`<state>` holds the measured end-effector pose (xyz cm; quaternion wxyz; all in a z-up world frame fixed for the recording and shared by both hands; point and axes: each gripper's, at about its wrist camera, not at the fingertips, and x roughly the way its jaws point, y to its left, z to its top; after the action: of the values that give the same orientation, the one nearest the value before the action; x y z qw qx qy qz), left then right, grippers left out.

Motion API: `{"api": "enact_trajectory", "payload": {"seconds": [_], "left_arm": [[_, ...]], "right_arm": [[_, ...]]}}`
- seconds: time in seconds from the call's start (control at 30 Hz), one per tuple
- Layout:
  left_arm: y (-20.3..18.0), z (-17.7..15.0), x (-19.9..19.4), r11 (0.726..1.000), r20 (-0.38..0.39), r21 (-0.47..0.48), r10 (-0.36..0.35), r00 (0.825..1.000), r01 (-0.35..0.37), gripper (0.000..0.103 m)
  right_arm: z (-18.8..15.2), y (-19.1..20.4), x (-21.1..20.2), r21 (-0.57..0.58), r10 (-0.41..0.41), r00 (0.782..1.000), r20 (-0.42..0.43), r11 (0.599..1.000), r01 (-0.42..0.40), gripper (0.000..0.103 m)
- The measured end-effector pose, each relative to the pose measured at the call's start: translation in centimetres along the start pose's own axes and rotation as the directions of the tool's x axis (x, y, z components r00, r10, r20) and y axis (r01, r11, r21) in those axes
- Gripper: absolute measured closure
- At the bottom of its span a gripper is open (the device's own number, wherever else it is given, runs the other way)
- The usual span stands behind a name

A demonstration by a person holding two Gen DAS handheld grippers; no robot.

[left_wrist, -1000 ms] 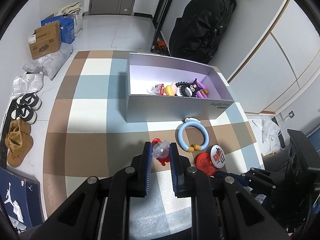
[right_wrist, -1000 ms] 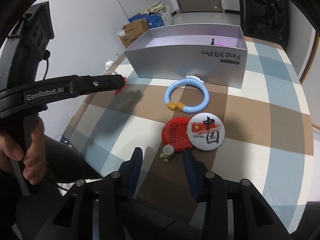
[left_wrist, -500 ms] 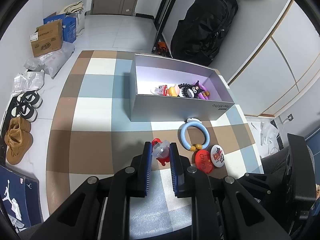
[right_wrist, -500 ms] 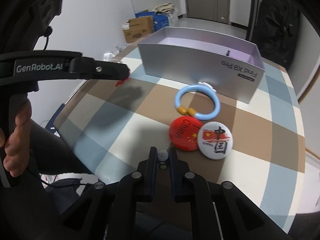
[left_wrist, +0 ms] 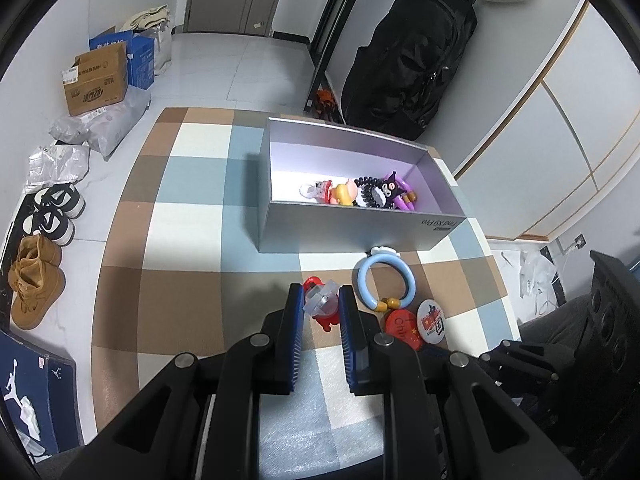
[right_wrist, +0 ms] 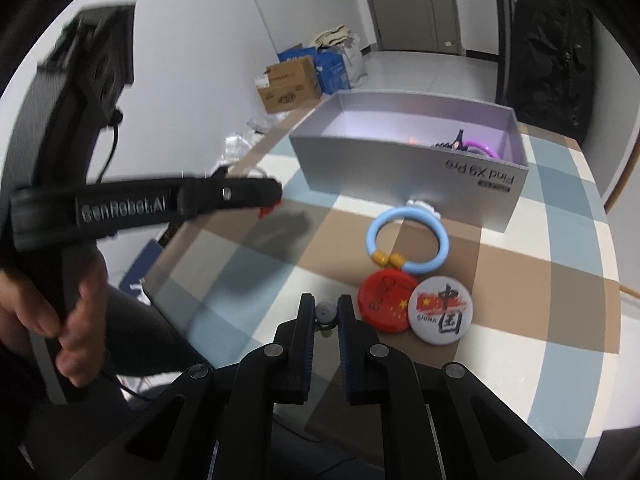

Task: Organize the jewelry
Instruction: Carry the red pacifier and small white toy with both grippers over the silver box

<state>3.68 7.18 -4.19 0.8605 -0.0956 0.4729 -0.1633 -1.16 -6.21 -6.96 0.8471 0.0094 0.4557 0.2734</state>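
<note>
While both grippers are loaded, left gripper (left_wrist: 320, 304) clamps a red charm (left_wrist: 323, 307) and right gripper (right_wrist: 323, 312) pinches a small grey stud (right_wrist: 326, 313). Both are lifted off the table. Silver box (left_wrist: 344, 227) sits straight ahead, left one looks closer.

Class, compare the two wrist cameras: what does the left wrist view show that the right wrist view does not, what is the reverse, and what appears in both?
Only the left wrist view shows the brown suede boots on the floor and the red-and-clear charm in the left claw. Only the right wrist view shows the small grey round piece in the right claw. Both show the silver cardboard box, light blue ring and two round badges.
</note>
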Motion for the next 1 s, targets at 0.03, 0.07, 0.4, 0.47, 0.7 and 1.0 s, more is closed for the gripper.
{"api": "enact_trajectory", "payload": {"seconds": [0.03,0.07,0.4,0.47,0.7,1.0], "left_arm": [[0.0,0.1,-0.1,1.000,0.005,-0.003,-0.003,1.000,0.003,0.091],[-0.1,0.1,-0.1,1.000,0.008,-0.005,-0.005,1.000,0.005,0.091],[-0.7,1.3,-0.6,1.000,0.061,-0.016,-0.005,0.998,0.006,0.091],[-0.8,1.5,-0.6,1.000,0.072,-0.020,-0.004,0.997,0.005,0.091],[-1.2,2.8,-1.0,0.998,0.116,-0.046,-0.036,0.993,0.042,0.091],[-1.7,5.1,-0.4,0.994,0.143,-0.084,-0.061,0.988,0.073,0.091]], "right_arm": [[0.2,-0.1,-0.2,0.009,0.005,1.000,0.009,1.000,-0.006,0.093],[0.5,-0.3,-0.4,0.021,0.013,1.000,0.019,1.000,-0.014,0.093],[3.4,-1.9,-2.0,0.084,0.040,0.996,0.082,0.995,-0.047,0.093],[4.1,-2.6,-2.6,0.109,0.053,0.993,0.103,0.992,-0.064,0.093],[7.1,-4.2,-4.4,0.115,0.058,0.986,0.158,0.990,-0.077,0.093],[11.0,-5.9,-4.2,0.083,0.060,0.982,0.178,0.994,-0.076,0.093]]}}
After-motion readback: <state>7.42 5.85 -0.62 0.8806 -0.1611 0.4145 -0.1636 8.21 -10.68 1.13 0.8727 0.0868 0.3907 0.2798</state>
